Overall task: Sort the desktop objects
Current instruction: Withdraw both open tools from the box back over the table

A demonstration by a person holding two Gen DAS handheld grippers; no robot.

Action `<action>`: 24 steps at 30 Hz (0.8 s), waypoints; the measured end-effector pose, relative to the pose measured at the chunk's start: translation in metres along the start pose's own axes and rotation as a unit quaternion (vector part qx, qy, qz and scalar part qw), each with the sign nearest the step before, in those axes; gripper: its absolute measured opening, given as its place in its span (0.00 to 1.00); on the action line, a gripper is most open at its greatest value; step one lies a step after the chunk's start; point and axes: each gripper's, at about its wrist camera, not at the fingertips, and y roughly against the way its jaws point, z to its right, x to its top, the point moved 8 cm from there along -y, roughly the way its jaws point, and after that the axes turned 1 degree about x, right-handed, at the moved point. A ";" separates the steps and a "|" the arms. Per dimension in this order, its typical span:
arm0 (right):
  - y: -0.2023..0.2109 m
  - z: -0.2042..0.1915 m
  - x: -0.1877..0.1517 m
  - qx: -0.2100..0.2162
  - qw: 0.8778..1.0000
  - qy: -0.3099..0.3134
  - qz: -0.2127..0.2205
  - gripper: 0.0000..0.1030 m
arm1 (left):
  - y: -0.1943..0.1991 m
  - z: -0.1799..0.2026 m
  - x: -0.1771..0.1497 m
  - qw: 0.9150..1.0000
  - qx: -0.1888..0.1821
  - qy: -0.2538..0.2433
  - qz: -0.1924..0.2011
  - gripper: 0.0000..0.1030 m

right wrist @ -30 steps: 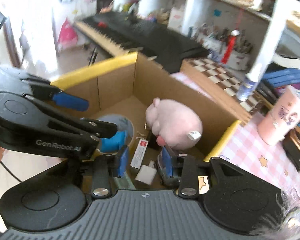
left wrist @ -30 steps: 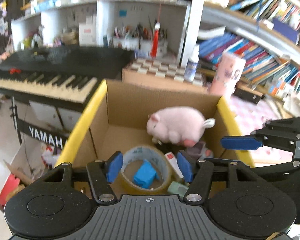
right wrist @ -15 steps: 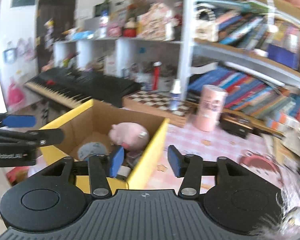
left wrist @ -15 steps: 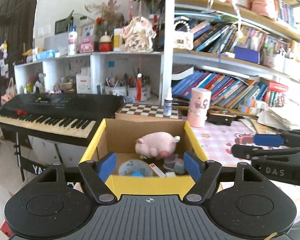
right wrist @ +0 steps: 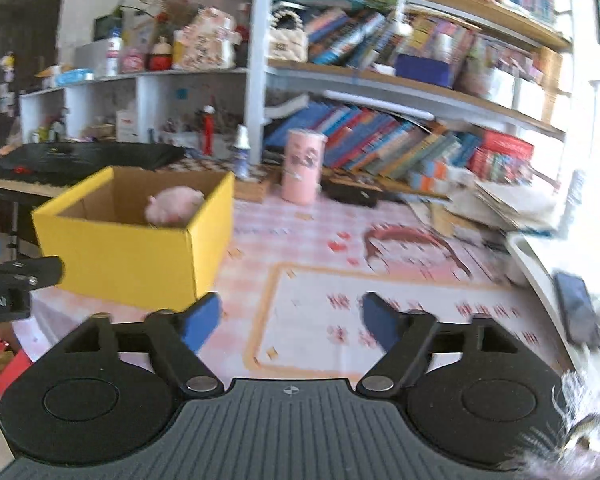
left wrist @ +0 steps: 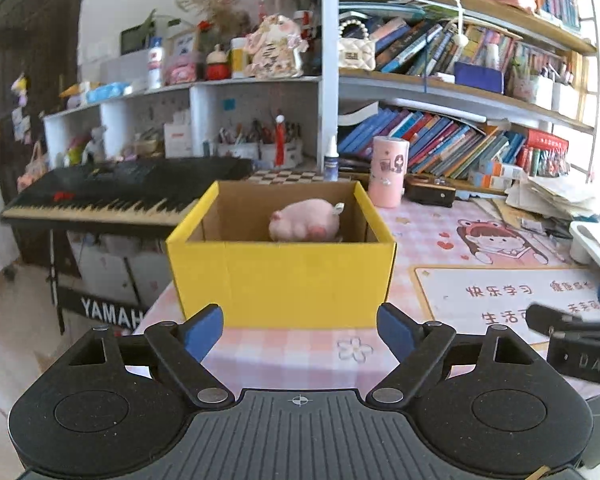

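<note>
A yellow cardboard box (left wrist: 280, 284) stands on the pink checked tablecloth, with a pink plush pig (left wrist: 304, 224) inside it. The box also shows at the left of the right wrist view (right wrist: 128, 260), with the pig (right wrist: 174, 210) in it. My left gripper (left wrist: 300, 328) is open and empty, held back in front of the box. My right gripper (right wrist: 290, 318) is open and empty, over the white desk mat (right wrist: 400, 320) to the right of the box. The other things in the box are hidden by its wall.
A pink cup (left wrist: 388, 170) and a white bottle (left wrist: 331, 158) stand behind the box. A Yamaha keyboard (left wrist: 112, 196) is to the left, off the table edge. Bookshelves (left wrist: 460, 140) line the back. Papers (left wrist: 552, 196) and a phone (right wrist: 576, 312) lie at right.
Both grippers have pulled back and up from inside the box to in front of it. Both have opened wider. The right gripper has swung to the right over the mat.
</note>
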 end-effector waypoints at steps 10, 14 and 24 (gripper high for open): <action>0.017 0.015 -0.039 -0.032 0.998 -0.037 -0.034 0.99 | 0.007 0.011 -0.025 1.000 -0.001 -0.003 -0.027 0.88; 0.020 0.019 -0.051 -0.034 0.997 -0.049 -0.051 1.00 | 0.006 0.016 -0.027 0.999 -0.002 -0.013 -0.033 0.89; 0.020 0.025 -0.053 -0.037 0.996 -0.051 -0.057 1.00 | 0.002 0.024 -0.031 0.999 0.004 -0.028 -0.044 0.89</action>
